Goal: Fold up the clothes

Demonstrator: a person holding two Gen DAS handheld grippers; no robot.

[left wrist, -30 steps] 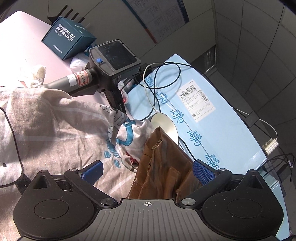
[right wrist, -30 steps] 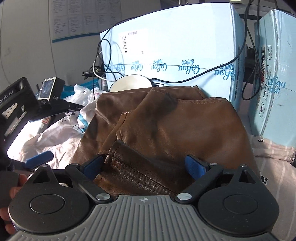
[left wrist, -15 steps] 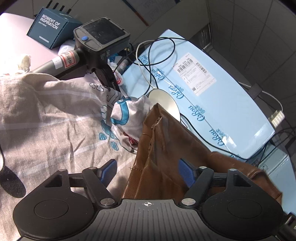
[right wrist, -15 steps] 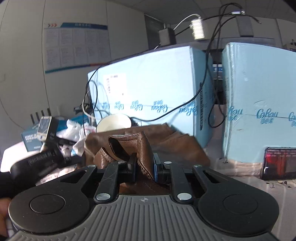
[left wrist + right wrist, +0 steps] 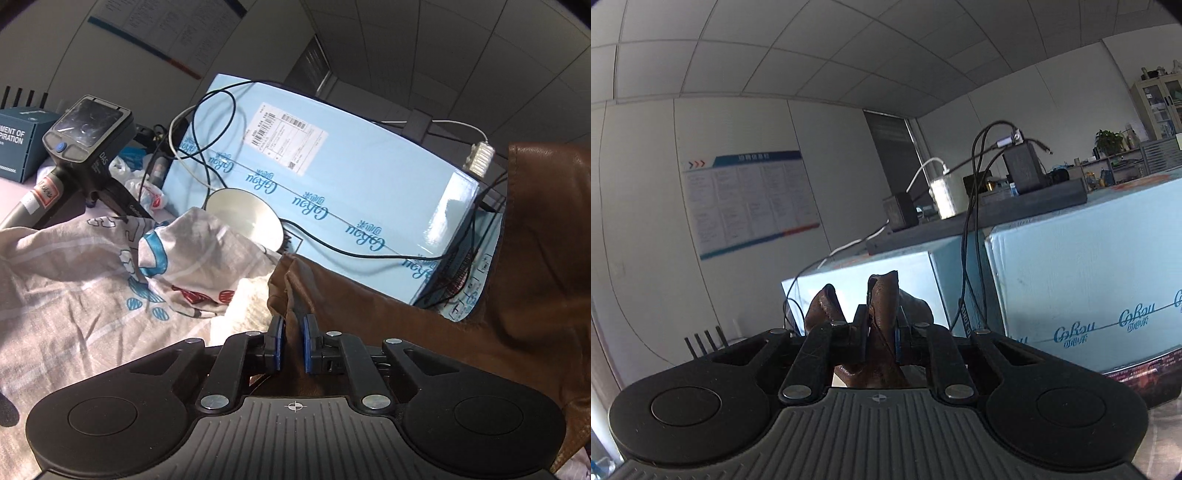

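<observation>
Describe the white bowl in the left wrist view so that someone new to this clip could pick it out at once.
Find the big light blue cardboard box with the barcode label. At its lower left corner, just behind the bunched grey printed bedsheet, sits a round white bowl tipped toward the camera. It is the only plain, rigid, round thing there; black cables hang above it.

bowl (image 5: 245, 218) before box (image 5: 332, 206) | sheet (image 5: 74, 288) left of jacket (image 5: 480, 332)

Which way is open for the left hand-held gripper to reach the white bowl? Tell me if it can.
Probably not as things stand. The left hand-held gripper is shut on the brown leather garment, so it is occupied. The white bowl lies ahead beyond the rumpled printed sheet, with a black cable running beside it.
</observation>
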